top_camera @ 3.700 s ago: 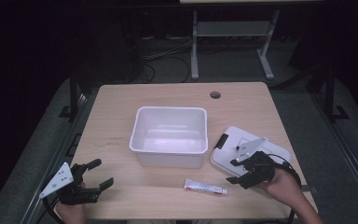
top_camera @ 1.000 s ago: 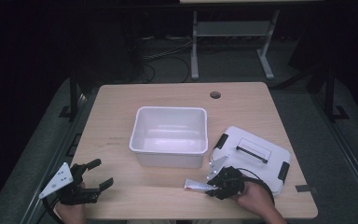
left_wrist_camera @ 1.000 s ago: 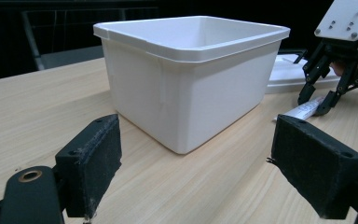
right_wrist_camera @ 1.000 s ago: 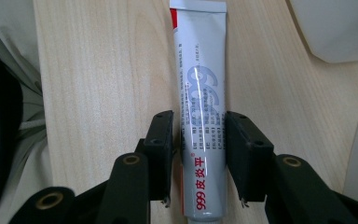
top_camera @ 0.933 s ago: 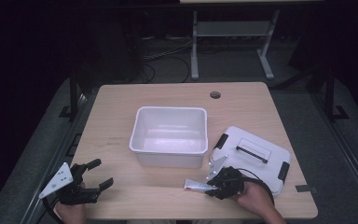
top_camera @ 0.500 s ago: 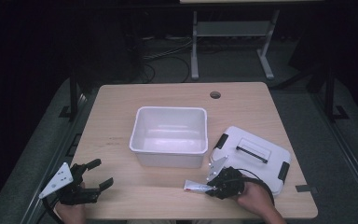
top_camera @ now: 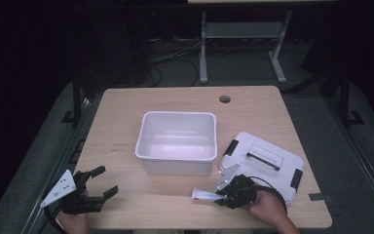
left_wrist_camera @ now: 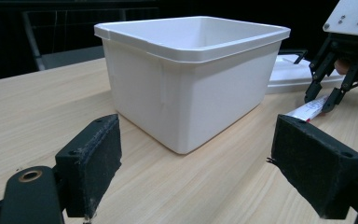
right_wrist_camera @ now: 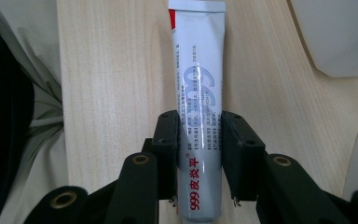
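Observation:
A white tube with red print [right_wrist_camera: 198, 84] lies flat on the wooden table [top_camera: 126, 126], near the front edge. My right gripper [right_wrist_camera: 199, 154] is shut on the tube, one jaw pressed against each long side. In the high view the tube [top_camera: 203, 195] pokes out to the left of the right gripper [top_camera: 220, 198]. My left gripper [top_camera: 106, 180] rests at the table's front left corner, open and holding nothing. The left gripper view shows the left gripper [left_wrist_camera: 200, 172] with its jaws spread wide, facing the white bin [left_wrist_camera: 191, 79], with the tube [left_wrist_camera: 307, 109] beyond.
An empty white plastic bin [top_camera: 177, 141] stands mid-table. Its white lid with black latches [top_camera: 268, 163] lies flat to the right, just behind my right hand. A round cable hole [top_camera: 224, 99] sits near the far edge.
Since 3.7 s ago my right gripper has left the lid and come forward and left onto the tube. Over the last second it has barely shifted. The left gripper has stayed still.

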Tool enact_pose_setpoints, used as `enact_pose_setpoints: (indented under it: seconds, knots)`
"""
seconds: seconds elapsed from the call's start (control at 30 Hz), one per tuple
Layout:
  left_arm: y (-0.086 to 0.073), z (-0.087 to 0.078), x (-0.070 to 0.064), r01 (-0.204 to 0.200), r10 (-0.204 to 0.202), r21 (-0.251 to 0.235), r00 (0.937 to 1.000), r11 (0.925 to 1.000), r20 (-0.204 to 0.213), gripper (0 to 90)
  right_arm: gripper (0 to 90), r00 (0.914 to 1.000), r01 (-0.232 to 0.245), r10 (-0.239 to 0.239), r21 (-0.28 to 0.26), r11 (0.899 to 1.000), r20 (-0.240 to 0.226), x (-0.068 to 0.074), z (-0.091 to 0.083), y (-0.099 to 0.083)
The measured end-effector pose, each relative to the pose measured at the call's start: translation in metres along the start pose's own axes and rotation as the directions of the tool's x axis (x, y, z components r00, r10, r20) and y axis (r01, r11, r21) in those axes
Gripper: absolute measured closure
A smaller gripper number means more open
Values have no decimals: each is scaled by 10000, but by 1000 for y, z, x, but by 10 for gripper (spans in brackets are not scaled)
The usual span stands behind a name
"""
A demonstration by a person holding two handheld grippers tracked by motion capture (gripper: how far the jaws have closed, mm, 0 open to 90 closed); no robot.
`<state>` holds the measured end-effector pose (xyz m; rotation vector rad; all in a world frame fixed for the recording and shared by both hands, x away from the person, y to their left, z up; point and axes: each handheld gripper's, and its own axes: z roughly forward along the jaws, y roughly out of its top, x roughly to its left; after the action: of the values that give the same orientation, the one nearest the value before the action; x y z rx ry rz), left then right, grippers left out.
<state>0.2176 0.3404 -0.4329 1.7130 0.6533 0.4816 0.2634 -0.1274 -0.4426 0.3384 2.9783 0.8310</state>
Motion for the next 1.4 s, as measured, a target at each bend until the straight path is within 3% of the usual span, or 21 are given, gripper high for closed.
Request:
enact_pose_setpoints:
  seconds: [1.4]
  knots:
    - [0, 0, 0, 4, -4, -46, 10000, 10000, 12, 157, 678, 9961, 868, -862, -340, 9956, 187, 10, -43, 36]
